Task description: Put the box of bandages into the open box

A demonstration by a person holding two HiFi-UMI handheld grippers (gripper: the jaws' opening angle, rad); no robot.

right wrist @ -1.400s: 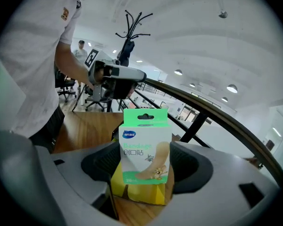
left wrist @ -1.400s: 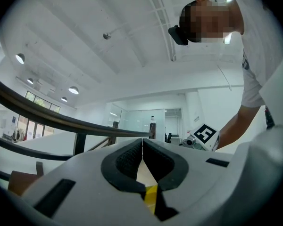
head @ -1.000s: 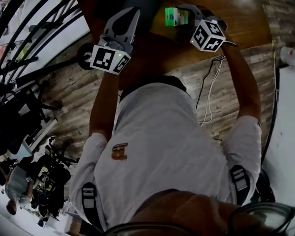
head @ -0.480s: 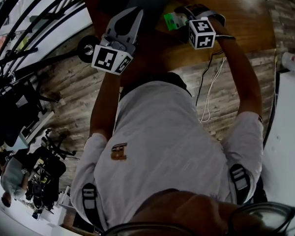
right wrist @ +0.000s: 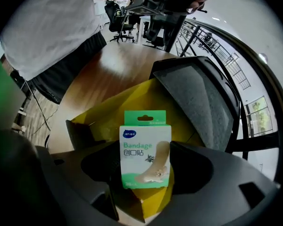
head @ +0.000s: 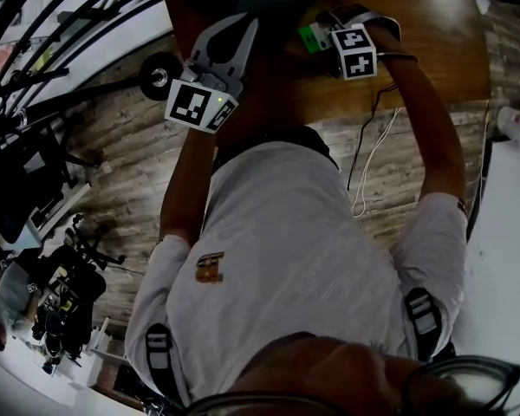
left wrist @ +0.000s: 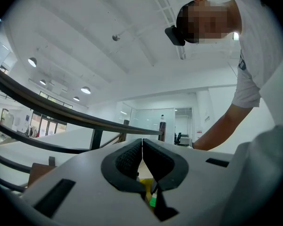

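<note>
The bandage box, white and green with "Bandage" printed on it, stands upright between the jaws of my right gripper, which is shut on it. It hangs just above the open yellow box, whose flaps spread out beneath it. In the head view the bandage box shows as a small green patch beside the right gripper at the table's near side. My left gripper is held to the left of it, pointing up. Its jaws touch at the tips with nothing between them.
The yellow box rests on a round wooden table. A dark case lid lined with grey foam stands right behind the box. White cables lie on the plank floor. A black railing runs along the left.
My right gripper has carried the bandage box left and farther over the table, and has turned so less of the box shows. The left gripper has shifted only slightly.
</note>
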